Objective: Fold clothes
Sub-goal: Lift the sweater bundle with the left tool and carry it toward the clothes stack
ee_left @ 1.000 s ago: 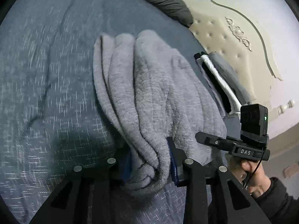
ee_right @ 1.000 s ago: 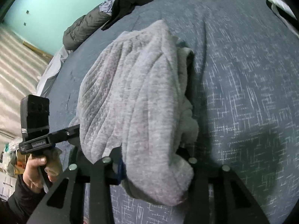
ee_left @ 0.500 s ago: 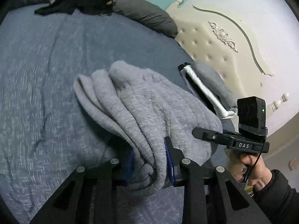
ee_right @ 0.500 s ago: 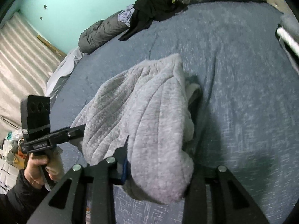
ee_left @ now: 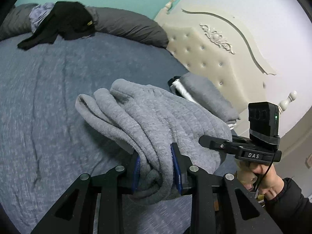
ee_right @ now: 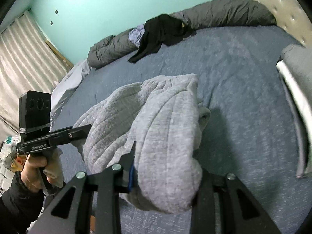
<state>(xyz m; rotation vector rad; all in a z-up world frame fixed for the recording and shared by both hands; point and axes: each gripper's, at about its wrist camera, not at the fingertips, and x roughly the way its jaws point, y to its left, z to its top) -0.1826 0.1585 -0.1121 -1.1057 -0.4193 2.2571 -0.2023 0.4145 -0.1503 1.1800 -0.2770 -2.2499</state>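
Grey fleece garment bunched and lifted over my blue bed, my left hand-held gripper clamping one end, right hand-held gripper gripping the other, folded clothes beyond, black garment by the far pillows.

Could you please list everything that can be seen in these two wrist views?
fleece garment: one, light grey, bunched, lifted above the bed between both grippers
bedspread: one, blue-grey, covering the bed
bolster pillow: one, dark grey, along the far edge of the bed
black garment: one, black, draped over the bolster
lilac cloth: one, lilac, on the bolster beside the black garment
folded clothes: one pile, grey, white and black, by the headboard
headboard: one, cream, tufted
curtain: one, beige
left hand-held gripper: black, blue pads, clamped on the fleece
right hand-held gripper: black, clamped on the fleece
hands: two, dark sleeves
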